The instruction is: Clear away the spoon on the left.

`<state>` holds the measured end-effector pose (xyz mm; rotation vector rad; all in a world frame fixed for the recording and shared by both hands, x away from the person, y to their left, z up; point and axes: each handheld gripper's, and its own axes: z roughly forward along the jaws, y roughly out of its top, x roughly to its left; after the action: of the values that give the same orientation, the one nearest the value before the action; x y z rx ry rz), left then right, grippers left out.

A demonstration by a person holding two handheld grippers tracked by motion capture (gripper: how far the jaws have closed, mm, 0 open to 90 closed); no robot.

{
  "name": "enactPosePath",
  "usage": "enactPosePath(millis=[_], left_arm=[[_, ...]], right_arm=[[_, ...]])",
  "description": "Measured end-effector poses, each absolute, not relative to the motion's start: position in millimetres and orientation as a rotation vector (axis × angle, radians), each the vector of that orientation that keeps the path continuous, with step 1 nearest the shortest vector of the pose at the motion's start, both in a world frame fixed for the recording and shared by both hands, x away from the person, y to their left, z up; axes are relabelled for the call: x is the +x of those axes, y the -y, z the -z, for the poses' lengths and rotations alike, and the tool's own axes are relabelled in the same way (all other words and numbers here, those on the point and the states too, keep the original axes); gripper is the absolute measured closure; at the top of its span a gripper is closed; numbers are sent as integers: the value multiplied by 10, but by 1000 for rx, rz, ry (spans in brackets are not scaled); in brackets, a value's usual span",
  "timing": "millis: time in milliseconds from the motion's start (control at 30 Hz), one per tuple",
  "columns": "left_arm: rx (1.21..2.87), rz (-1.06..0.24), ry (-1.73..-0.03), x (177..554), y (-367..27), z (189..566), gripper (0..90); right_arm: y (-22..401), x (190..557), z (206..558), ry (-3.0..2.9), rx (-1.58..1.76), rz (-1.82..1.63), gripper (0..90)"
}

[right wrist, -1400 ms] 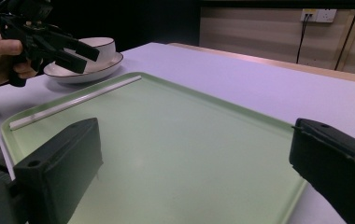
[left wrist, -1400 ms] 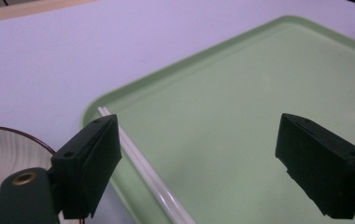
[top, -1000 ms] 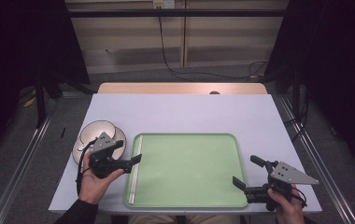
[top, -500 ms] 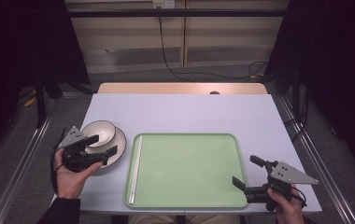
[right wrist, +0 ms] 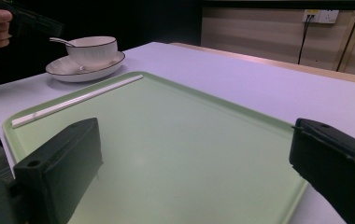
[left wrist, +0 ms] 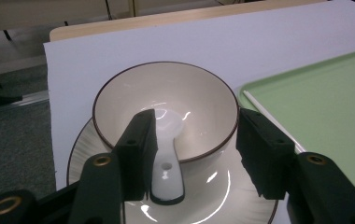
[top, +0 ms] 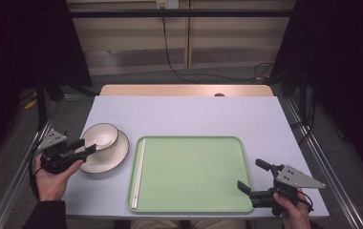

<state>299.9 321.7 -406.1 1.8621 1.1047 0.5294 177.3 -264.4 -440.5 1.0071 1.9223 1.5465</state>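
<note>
Left gripper [left wrist: 192,154] at the bench's [top: 189,114] nine-o'clock edge, fingers just narrowing around (not pressing) the spoon [left wrist: 167,158], handle pointing six o'clock from bowl [left wrist: 166,109], right gripper [top: 258,181] wide beside tray [top: 194,171].

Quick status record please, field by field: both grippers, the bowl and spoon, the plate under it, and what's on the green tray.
left gripper: at the bowl's near rim; jaws have just been closing, spoon handle between them, pads not clearly pressing it
right gripper: jaws open, nothing between them, at the tray's right edge
bowl: cream with dark rim, upright on the plate
spoon: white, scoop in the bowl, handle over the rim toward the left gripper
plate: left of the tray
tray: green
chopsticks: white, along the tray's left side
</note>
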Motion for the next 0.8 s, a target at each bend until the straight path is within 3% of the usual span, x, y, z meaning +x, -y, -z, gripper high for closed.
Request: enactPosePath(millis=[467,800], left_arm=[[1922,-520,-1119,2986,-3237,4160,623],[1991,-528,-1051,2970,-3092,4183,567]], right_arm=[[2647,1778,4406,-1924,1003,-1548,22],[2648,1779,4404,-1923,1004,-1549,22]])
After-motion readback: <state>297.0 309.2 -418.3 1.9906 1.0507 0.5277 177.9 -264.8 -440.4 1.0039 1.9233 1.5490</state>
